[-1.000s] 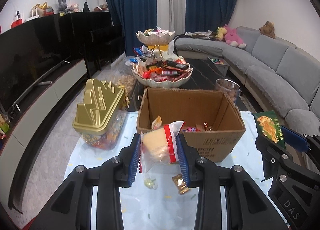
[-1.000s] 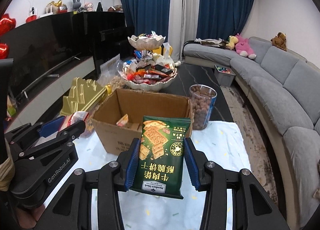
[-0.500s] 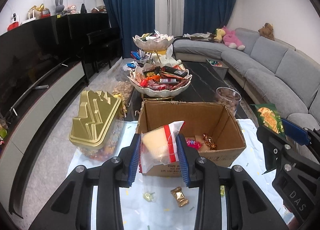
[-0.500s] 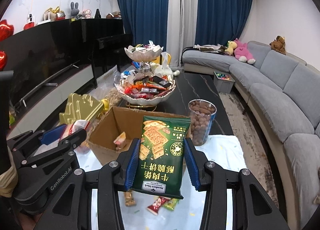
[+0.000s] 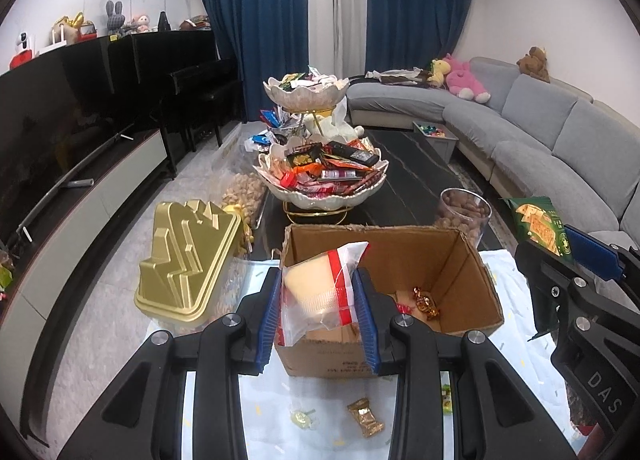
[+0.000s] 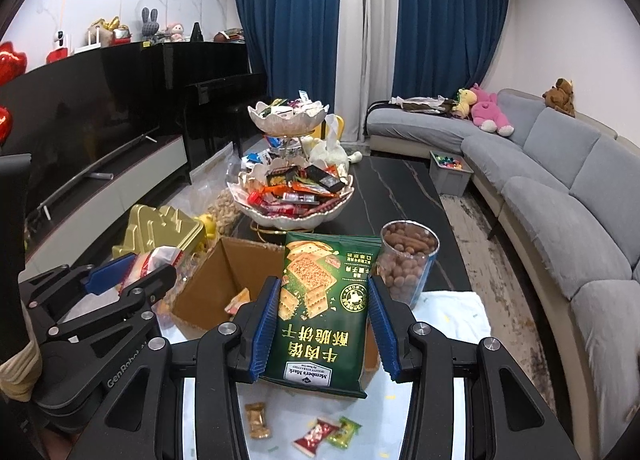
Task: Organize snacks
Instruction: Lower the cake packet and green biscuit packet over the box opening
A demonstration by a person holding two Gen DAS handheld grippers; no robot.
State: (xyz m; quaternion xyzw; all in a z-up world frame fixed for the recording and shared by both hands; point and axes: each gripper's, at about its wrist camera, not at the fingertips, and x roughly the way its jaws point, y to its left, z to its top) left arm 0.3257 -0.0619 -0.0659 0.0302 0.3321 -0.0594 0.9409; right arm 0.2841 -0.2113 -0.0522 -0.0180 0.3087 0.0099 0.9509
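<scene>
My left tool point(image 5: 318, 302) is clamped on a clear snack pouch point(image 5: 320, 284) with red stripes and a pale yellow piece inside; both blue pads press its sides, so the gap is only as wide as the pouch. My right tool point(image 6: 323, 320) grips a green cracker packet point(image 6: 326, 300) the same way, pinched at both edges and hanging upside down between the pads.

Just ahead of and below both tools sits the open cardboard box point(image 5: 460, 260), with a few wrapped candies on its floor. From the left tool, the gold lid point(image 5: 184, 256) of a candy jar stands off to the left, and the right tool with its green packet shows at the right edge. Beyond the box is the tiered snack bowl point(image 5: 324, 192), heaped with wrappers, and a glass of brown nuts point(image 6: 408, 260) stands ahead and right of the right tool. Under the tools, loose candies point(image 6: 326, 434) lie scattered on the white cloth point(image 6: 452, 316) covering the table. A cream sleeve point(image 6: 16, 372) shows behind the left tool in the right view.
</scene>
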